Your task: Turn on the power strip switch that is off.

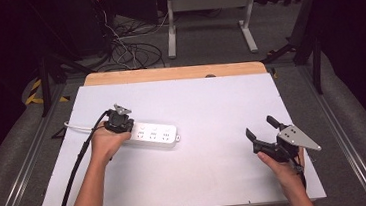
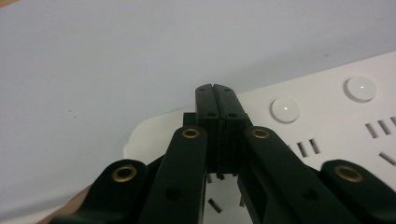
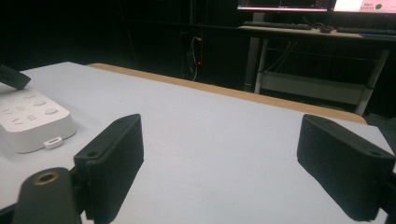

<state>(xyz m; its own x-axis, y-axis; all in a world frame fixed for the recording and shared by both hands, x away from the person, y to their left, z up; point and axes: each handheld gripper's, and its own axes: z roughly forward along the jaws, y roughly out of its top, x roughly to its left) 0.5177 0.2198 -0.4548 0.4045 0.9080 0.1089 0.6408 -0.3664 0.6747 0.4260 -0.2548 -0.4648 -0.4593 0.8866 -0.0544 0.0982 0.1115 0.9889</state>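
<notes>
High view puts the white power strip (image 1: 153, 133) left of centre on the pale worktop (image 1: 212, 170), lying flat with its sockets up and a white cord (image 1: 75, 125) running off its left end. The left tool (image 1: 118, 119) sits over that left end; in the left gripper view its jaws are pressed together with nothing between them, tips just above or touching the strip's top face near the round buttons (image 2: 285, 109); contact cannot be told.

The right tool (image 1: 264, 135) hangs well apart near the right edge of the worktop, jaws spread wide and empty.

The likeliest trouble is a judgement from this layout. The strip is light and rests loose on a smooth sheet, so a downward or sideways push from the closed tips could slide or spin it rather than press anything. Narrow tips may also skid off a domed button or catch in a socket slot. With the right tool so far off, nothing braces the strip, and the cord could tug it askew.
</notes>
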